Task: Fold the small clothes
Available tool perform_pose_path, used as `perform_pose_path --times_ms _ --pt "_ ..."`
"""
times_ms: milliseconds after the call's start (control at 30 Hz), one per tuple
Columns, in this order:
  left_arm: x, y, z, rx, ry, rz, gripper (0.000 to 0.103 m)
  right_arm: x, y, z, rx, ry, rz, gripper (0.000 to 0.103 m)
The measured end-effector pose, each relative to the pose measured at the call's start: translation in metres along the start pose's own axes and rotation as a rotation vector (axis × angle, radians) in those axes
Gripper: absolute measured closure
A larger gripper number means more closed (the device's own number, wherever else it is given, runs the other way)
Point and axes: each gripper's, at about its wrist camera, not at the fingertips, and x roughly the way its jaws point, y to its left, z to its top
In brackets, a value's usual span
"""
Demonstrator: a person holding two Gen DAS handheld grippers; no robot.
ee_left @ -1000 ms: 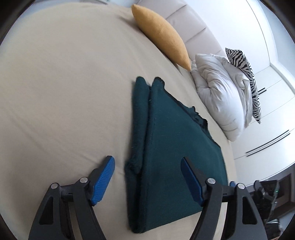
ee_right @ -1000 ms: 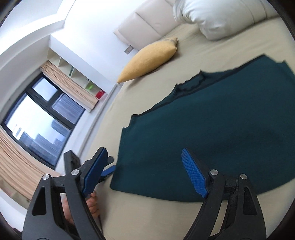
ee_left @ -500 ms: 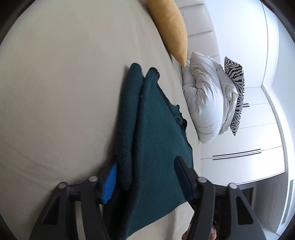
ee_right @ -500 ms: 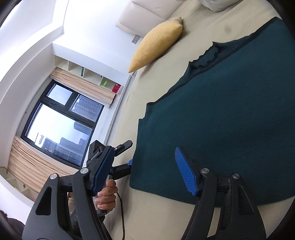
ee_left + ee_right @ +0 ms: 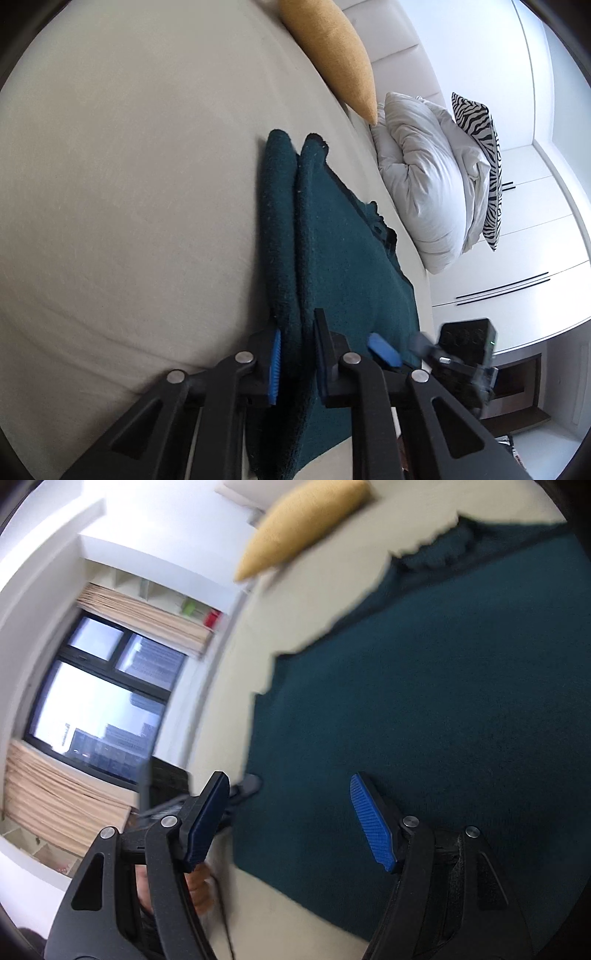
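Note:
A dark teal knit garment (image 5: 343,266) lies on the beige bed (image 5: 129,184), its left side folded over into a thick edge. My left gripper (image 5: 297,362) is shut on that folded edge near the garment's front corner. In the right wrist view the same garment (image 5: 443,701) spreads flat. My right gripper (image 5: 291,819) is open just above the garment's near left corner, one finger over the cloth and one over the bed. It also shows in the left wrist view (image 5: 384,349).
A mustard cushion (image 5: 332,51), a white pillow (image 5: 424,177) and a zebra cushion (image 5: 480,162) lie at the headboard. White wardrobes (image 5: 535,258) stand to the right. A window with curtains (image 5: 96,709) shows in the right wrist view.
My left gripper has moved onto the folded edge and closed on it. My right gripper has come down toward the garment's near corner, still open.

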Motion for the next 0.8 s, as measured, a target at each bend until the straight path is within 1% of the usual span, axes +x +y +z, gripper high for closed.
perform_pose_path --times_ms 33,67,133,167,233,300,367,433,500,533,567,633,700,733,767,800 --pt "-0.001 -0.004 0.0 0.014 -0.002 0.016 0.087 0.007 -0.008 0.001 0.015 0.018 -0.017 0.049" --pt "-0.001 -0.008 0.0 0.032 -0.004 0.031 0.087 0.008 -0.014 0.001 0.024 0.011 -0.008 0.051" --pt "-0.002 -0.02 0.0 0.059 -0.001 0.066 0.088 0.0 -0.021 0.001 0.052 -0.003 0.052 0.052" --pt "-0.002 -0.028 0.0 0.075 -0.001 0.081 0.088 -0.004 -0.024 0.001 0.057 -0.012 0.065 0.052" --pt "-0.001 -0.047 0.0 0.109 -0.002 0.093 0.088 -0.018 -0.029 0.001 0.059 -0.037 0.068 0.051" --pt "0.005 -0.075 -0.001 0.156 -0.001 0.111 0.088 -0.036 -0.037 0.003 0.069 -0.069 0.086 0.051" --pt "0.016 -0.107 -0.003 0.211 0.005 0.113 0.088 -0.059 -0.051 0.006 0.092 -0.107 0.093 0.05" --pt "0.033 -0.135 -0.008 0.255 0.019 0.105 0.088 -0.083 -0.068 0.009 0.129 -0.148 0.116 0.05" --pt "0.063 -0.166 -0.016 0.296 0.04 0.088 0.088 -0.104 -0.087 0.013 0.173 -0.184 0.131 0.05" --pt "0.078 -0.175 -0.02 0.305 0.052 0.08 0.088 -0.115 -0.098 0.014 0.197 -0.206 0.14 0.05" --pt "0.102 -0.186 -0.028 0.314 0.078 0.074 0.088 -0.124 -0.106 0.016 0.212 -0.225 0.146 0.05" --pt "0.145 -0.194 -0.044 0.335 0.123 0.07 0.088 -0.143 -0.127 0.017 0.255 -0.269 0.163 0.051" --pt "0.173 -0.191 -0.055 0.303 0.167 0.058 0.086 -0.154 -0.14 0.015 0.284 -0.292 0.174 0.051" --pt "0.18 -0.19 -0.059 0.289 0.167 0.055 0.084 -0.16 -0.146 0.014 0.295 -0.301 0.182 0.051" --pt "0.179 -0.193 -0.061 0.287 0.156 0.036 0.084 -0.162 -0.15 0.014 0.297 -0.305 0.182 0.051" --pt "0.176 -0.196 -0.063 0.287 0.158 0.02 0.079 -0.165 -0.152 0.013 0.296 -0.306 0.18 0.051"
